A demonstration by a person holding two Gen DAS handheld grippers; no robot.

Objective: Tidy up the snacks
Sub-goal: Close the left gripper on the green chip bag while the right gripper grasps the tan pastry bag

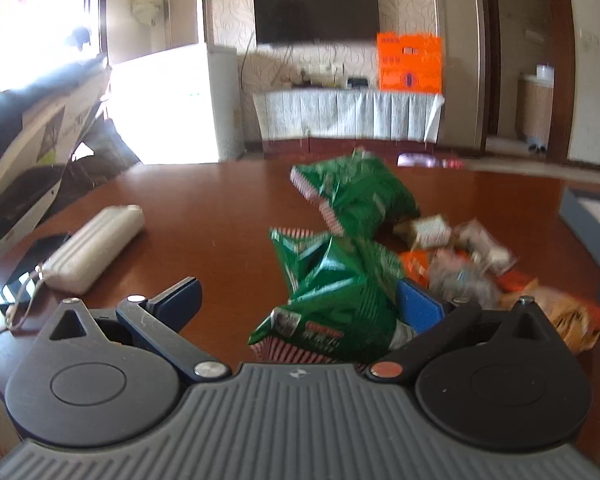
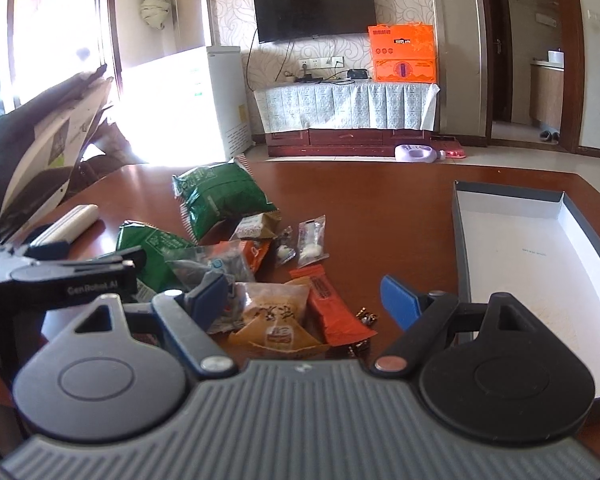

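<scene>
Left wrist view: the left gripper (image 1: 300,300) stands wide apart around a green snack bag (image 1: 332,300) on the table (image 1: 204,216), pads not pressing it. Right wrist view: the right gripper (image 2: 306,300) gapes wide, holding nothing, above a yellow packet (image 2: 274,320) in the snack pile, with the box (image 2: 512,236) to its right.

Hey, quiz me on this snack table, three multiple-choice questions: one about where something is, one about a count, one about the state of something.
1. Where does the shallow box lie relative to the snack pile?
A. to its right
B. to its left
C. underneath it

2. How many green snack bags are on the table?
A. one
B. two
C. four

3. What does the shallow box hold?
A. a green bag
B. orange packets
C. no snacks

Answers: 1 A, since the right wrist view shows it at the right, apart from the pile. 2 B, the far green bag and the near green bag. 3 C, its white floor shows bare.
</scene>
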